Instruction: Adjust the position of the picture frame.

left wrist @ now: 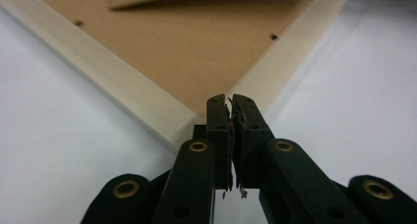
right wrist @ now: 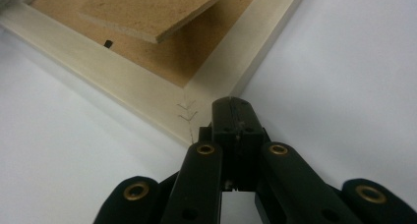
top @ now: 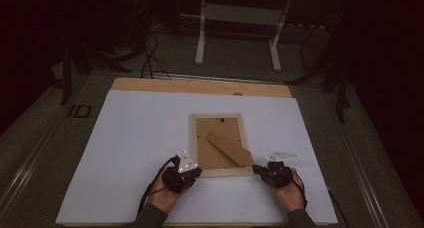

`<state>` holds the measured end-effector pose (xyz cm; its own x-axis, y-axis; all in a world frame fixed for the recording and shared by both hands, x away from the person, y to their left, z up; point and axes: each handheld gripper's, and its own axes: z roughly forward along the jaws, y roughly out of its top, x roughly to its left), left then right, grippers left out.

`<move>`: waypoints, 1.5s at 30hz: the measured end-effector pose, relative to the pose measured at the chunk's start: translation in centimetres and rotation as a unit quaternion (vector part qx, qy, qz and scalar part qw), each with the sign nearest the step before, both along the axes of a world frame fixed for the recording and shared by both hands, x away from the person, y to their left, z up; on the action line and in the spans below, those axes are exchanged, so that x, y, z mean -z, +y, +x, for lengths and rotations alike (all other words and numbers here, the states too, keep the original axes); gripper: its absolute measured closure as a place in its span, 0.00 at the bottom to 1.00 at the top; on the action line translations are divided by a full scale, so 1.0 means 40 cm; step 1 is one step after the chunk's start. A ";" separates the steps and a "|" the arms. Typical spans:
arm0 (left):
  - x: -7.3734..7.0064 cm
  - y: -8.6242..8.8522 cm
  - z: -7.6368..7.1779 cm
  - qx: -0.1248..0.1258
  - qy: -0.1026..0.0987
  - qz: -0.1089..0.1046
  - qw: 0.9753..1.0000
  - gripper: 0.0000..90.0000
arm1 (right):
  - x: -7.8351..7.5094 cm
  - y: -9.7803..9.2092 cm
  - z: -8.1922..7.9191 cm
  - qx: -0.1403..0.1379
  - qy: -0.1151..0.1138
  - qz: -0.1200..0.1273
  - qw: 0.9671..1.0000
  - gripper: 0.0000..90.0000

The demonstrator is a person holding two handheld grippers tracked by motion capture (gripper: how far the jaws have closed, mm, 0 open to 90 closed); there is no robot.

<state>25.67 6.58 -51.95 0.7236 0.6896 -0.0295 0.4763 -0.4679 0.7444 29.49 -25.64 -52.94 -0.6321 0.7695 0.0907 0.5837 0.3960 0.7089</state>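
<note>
A pale wooden picture frame [top: 193, 138] lies face down on the white board [top: 135, 143], its brown backing [top: 212, 155] up and the cardboard stand [top: 230, 148] lying slantwise across it. My left gripper [top: 196, 172] is shut, its tips at the frame's near left corner. In the left gripper view the closed jaws [left wrist: 229, 100] sit over that corner of the frame [left wrist: 123, 94], with nothing between them. My right gripper [top: 257, 169] is shut at the near right corner. In the right gripper view its tips [right wrist: 232, 103] rest at the mitred corner of the frame [right wrist: 123, 86], under the raised stand [right wrist: 147, 8].
The white board covers a wooden table whose far edge [top: 200, 86] shows. Wide bare board lies left, right and beyond the frame. A white table base [top: 240, 18] and cables [top: 147, 53] stand on the dark floor behind.
</note>
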 end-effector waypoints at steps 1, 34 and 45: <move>0.004 -0.004 -0.003 0.002 0.002 0.000 1.000 0.97 | -0.001 0.001 0.000 -0.002 0.000 0.000 1.000 1.00; 0.016 0.043 0.020 -0.020 0.037 0.001 0.999 0.97 | -0.007 0.046 -0.014 -0.043 -0.011 -0.005 0.999 1.00; 0.016 0.063 0.031 -0.046 0.026 0.012 0.999 0.97 | -0.006 0.066 -0.017 -0.055 -0.013 -0.004 0.998 1.00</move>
<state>26.92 9.10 -52.59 0.6554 0.7538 -0.0482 0.5563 -0.4385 0.7059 28.83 -23.00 -52.69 -0.7146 0.6963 0.0672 0.5185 0.4627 0.7191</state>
